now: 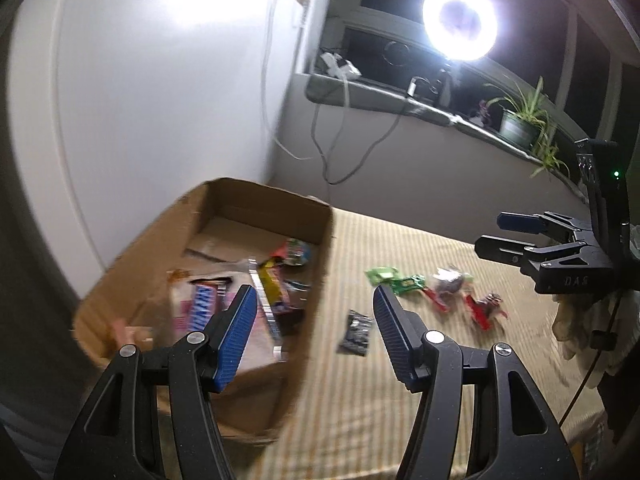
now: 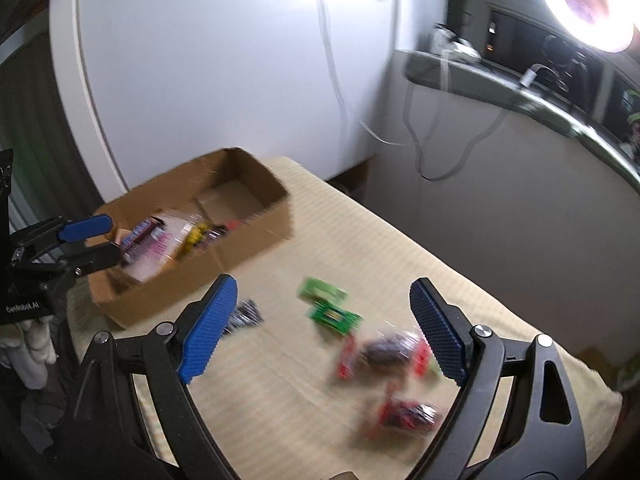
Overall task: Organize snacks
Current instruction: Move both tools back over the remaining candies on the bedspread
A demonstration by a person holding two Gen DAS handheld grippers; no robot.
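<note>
We hold both grippers above a striped cloth [image 2: 280, 400]: the left gripper [image 1: 314, 300] parted and empty beside the cardboard box [image 1: 304, 240] of snacks, the right gripper [image 2: 324, 300] wide, empty, over loose green packets [image 2: 328, 304] and red-ended packets [image 2: 384, 354] to the box's right.

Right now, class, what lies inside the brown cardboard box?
Inside the brown cardboard box: a Snickers bar, a yellow wrapper and other blurred packets. Anything beneath them is covered.
</note>
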